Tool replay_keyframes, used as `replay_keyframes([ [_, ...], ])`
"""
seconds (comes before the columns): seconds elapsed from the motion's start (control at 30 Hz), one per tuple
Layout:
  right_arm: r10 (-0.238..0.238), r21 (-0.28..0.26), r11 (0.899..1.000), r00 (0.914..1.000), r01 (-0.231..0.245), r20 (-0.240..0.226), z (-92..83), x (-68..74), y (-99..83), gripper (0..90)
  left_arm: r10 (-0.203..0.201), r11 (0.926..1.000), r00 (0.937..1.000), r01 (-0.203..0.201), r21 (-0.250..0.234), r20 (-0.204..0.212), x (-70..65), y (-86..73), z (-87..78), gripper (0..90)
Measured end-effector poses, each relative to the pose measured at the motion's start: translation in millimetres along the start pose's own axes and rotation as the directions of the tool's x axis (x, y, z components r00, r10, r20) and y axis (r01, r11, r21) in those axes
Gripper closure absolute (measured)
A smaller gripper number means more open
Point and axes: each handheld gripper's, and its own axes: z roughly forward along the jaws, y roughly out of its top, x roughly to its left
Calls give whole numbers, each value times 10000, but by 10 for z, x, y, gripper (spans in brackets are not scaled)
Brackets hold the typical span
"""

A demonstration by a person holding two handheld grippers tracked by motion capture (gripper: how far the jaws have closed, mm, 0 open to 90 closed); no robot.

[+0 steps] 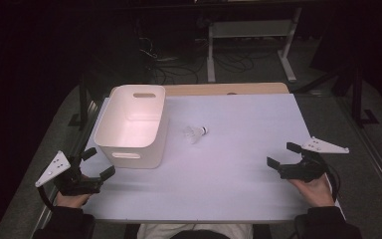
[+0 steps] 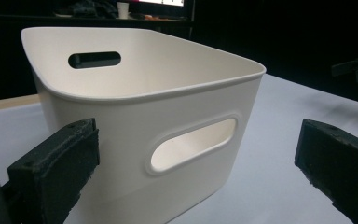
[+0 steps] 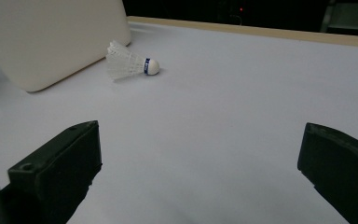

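A white plastic bin (image 1: 132, 125) with slot handles stands on the left half of the table; its near wall (image 2: 168, 140) looms just beyond the left gripper's jaws. A white shuttlecock (image 1: 196, 133) lies on its side to the right of the bin, cork end pointing right, and appears far off (image 3: 129, 65) in the right gripper view. My left gripper (image 1: 98, 163) rests open at the table's front left corner, just short of the bin. My right gripper (image 1: 282, 155) is open near the right edge, aimed toward the shuttlecock, nothing between its jaws (image 3: 200, 172).
The table carries a pale mat (image 1: 229, 169) with a wooden strip (image 1: 229, 88) along the far edge. Beyond it are dark floor, cables and a white table frame (image 1: 251, 30).
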Motion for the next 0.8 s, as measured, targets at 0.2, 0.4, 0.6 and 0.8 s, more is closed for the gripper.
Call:
replay_keyframes([
  [0.2,-90,-153,9998,9999,89,-87,-13,11,2,0,15,10000,10000,-15,-62,32,-9,0,-2,0],
  [0.4,-155,-88,9998,9998,154,-140,-1,17,2,0,-2,10000,10000,2,-53,19,-5,-2,2,0],
  [0.6,-158,-81,9998,9998,158,-100,1,15,2,0,-37,9999,10000,37,-94,5,0,-2,-2,0],
  [0.8,-169,-23,9999,9998,169,-73,8,17,3,0,-19,9999,10000,19,-99,9,-1,-4,1,0],
])
